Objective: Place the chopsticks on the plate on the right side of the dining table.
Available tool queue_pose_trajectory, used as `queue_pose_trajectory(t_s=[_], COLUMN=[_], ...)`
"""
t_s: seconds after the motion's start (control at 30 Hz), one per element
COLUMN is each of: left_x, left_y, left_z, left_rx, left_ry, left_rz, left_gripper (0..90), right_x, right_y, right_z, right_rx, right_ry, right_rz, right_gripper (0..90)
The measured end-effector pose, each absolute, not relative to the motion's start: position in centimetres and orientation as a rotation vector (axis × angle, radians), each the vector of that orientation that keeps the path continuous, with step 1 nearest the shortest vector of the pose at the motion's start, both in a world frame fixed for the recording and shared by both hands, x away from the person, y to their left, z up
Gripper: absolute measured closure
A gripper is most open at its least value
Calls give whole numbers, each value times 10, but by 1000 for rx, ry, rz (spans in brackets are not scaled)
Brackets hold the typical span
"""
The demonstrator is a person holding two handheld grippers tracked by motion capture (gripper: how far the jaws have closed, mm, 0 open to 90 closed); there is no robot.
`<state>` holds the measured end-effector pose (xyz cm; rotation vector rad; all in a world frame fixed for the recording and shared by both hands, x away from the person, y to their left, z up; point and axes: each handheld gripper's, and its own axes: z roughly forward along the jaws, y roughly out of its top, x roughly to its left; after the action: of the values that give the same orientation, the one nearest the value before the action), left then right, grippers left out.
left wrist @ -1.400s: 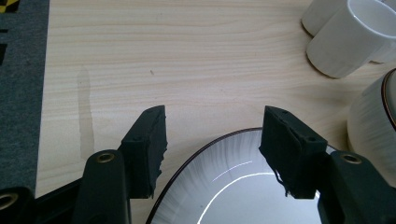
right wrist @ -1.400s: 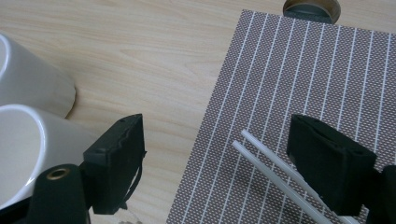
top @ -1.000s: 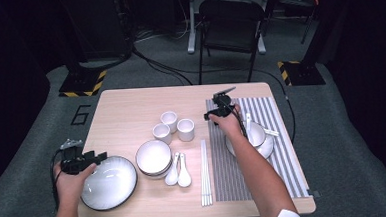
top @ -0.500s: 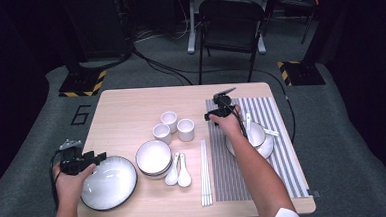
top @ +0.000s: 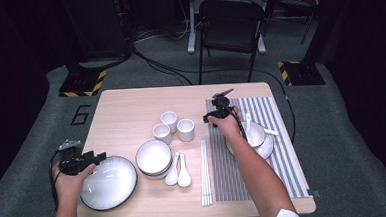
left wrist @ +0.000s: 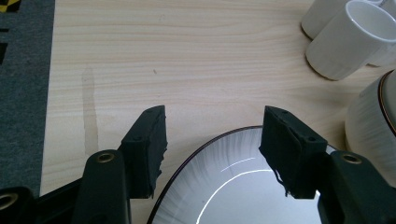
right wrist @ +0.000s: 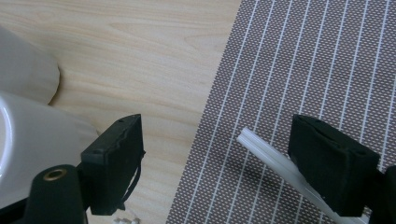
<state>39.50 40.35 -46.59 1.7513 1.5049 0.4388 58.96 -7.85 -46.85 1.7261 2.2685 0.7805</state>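
The left gripper (left wrist: pixel 212 154) is wide open over the plate's (left wrist: pixel 233 186) far rim, near left; a bad pinch could slip; the right gripper (right wrist: pixel 233 163), wide open too, could bump the cups (top: pixel 177 127).

Left gripper (top: pixel 97 157): over the interval it shifted slightly toward the person's edge of the tabletop (top: pixel 126 112), with the hand (top: pixel 70 179) drawn back a little, and ended with its jaws spread over the far rim of the large plate (top: pixel 109 183). Right gripper (top: pixel 210 118): it moved a small way toward the near side, ending low over the left edge of the striped placemat (top: pixel 279 159), jaws apart, beside the white cups (top: pixel 185 129).
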Motion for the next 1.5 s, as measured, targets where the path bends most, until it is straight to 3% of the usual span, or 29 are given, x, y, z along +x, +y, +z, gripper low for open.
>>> queue_pose_trajectory(t_s=[1.5], left_x=[394], left_y=[403], left_z=[-465], left_rx=[1744], left_ry=[1506], left_rz=[445], left_gripper=[409], right_x=[561], right_y=[-68], right_z=[-467], right_rx=[1718], right_ry=[2299], right_rz=[745], right_gripper=[199])
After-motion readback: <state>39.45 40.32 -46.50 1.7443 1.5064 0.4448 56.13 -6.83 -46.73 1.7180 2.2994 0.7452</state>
